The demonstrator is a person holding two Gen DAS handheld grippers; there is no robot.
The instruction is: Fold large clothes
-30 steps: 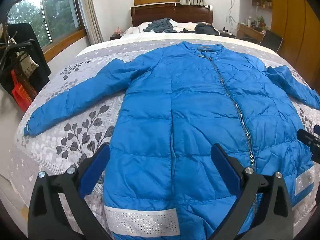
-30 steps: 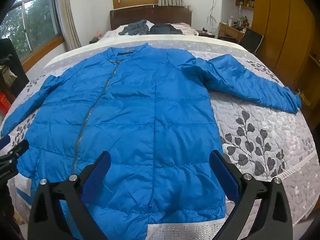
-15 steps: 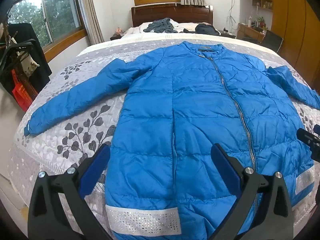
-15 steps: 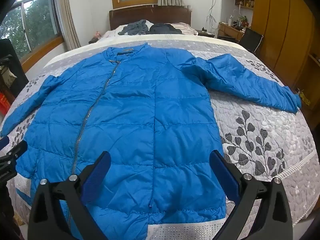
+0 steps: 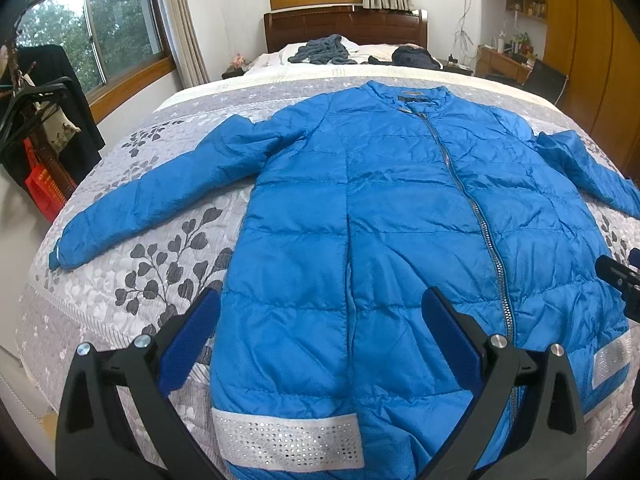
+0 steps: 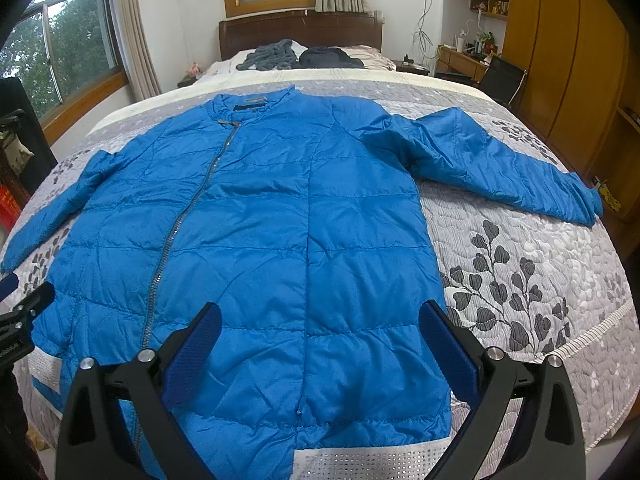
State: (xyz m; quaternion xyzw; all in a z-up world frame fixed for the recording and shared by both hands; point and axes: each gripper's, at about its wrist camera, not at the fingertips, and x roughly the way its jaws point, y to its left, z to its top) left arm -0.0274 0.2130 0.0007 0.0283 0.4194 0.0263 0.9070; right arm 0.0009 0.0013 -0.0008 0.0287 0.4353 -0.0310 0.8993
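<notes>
From your left wrist view, the blue padded jacket [image 5: 360, 240] lies flat and face up on the bed [image 5: 132, 280], zipped shut, collar toward the headboard, hem toward you; its sleeve [image 5: 160, 196] on this side stretches out over the leaf-patterned quilt, well apart from the body; your left tongs [image 5: 320, 336] stand wide and empty, hovering above the hem, one finger over the quilt just beside the jacket's edge, the other over the front panel; compared with a second ago the jacket sits slightly lower in the frame and little else differs, so you have only drifted a touch; nothing has been gripped or folded yet.

From your right wrist view, the same jacket [image 6: 260, 240] fills the middle of the bed; the other sleeve [image 6: 492, 164] angles out toward the wardrobe side; your right tongs [image 6: 320, 340] are also wide and hold nothing, both fingers above the lower front; the framing has barely shifted over the last second.

Judging from this, the fold has not begun; a sleeve brought in over the body looks the likely first step, and the slippery padded cloth may spring back.
</notes>
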